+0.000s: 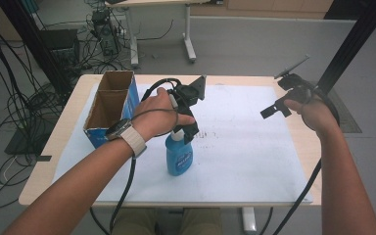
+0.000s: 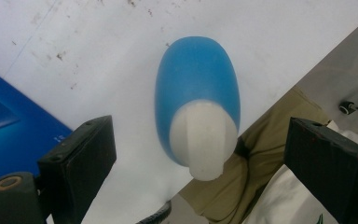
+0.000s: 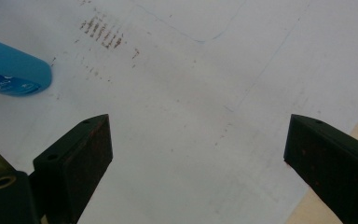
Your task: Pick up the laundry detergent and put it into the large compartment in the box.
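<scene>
Left claw [image 2: 198,158]: my jaws spread wide either side of the blue plastic spray bottle's [image 2: 196,93] white cap, not touching | bottle: upright on the white sheet [image 1: 245,147] covering the worktop, just right of the open blue cardboard box [image 1: 108,105] | right claw [image 3: 198,154]: jaws wide, holding nothing, well right of bottle

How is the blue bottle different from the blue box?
The bottle is rounded plastic with a white top; the box is square-cornered cardboard, brown inside. The bottle stands near the middle of the white mat; the box sits at its left edge. The left gripper hangs open over the bottle, jaws either side of its top; nothing is at the box. Both are blue and upright.
</scene>
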The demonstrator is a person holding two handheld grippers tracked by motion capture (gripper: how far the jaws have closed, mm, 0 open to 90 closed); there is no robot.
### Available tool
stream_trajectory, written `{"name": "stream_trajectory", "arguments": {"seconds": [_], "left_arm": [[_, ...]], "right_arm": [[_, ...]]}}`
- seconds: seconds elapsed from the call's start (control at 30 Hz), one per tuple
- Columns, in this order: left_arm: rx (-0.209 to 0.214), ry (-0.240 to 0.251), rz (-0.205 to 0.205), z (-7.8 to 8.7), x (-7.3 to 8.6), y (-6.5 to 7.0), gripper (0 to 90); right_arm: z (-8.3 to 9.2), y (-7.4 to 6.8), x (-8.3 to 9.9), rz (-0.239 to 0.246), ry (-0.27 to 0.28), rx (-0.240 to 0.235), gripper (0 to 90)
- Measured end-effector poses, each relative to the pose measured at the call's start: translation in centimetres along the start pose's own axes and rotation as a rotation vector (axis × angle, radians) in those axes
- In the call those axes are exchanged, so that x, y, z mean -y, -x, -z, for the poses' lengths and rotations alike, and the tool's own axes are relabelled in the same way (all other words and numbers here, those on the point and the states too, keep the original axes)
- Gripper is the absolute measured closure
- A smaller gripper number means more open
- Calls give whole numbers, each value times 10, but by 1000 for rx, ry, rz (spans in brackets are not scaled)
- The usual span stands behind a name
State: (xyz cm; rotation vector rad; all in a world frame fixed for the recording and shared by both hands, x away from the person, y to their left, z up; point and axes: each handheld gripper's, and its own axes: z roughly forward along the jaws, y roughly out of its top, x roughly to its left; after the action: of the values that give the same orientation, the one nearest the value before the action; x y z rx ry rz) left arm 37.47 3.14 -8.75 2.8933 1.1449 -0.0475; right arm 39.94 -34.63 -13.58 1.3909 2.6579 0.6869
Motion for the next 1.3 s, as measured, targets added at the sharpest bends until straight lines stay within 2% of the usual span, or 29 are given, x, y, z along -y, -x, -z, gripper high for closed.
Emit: {"name": "stream_trajectory", "arguments": {"seconds": [0.53, 1.3], "left_arm": [[18, 12, 9, 1, 4, -5, 97], [22, 21, 16, 0, 6, -6, 97]], "right_arm": [[-1, 1, -1, 0, -1, 0, 75], [-1, 0, -1, 0, 0, 0, 75]]}}
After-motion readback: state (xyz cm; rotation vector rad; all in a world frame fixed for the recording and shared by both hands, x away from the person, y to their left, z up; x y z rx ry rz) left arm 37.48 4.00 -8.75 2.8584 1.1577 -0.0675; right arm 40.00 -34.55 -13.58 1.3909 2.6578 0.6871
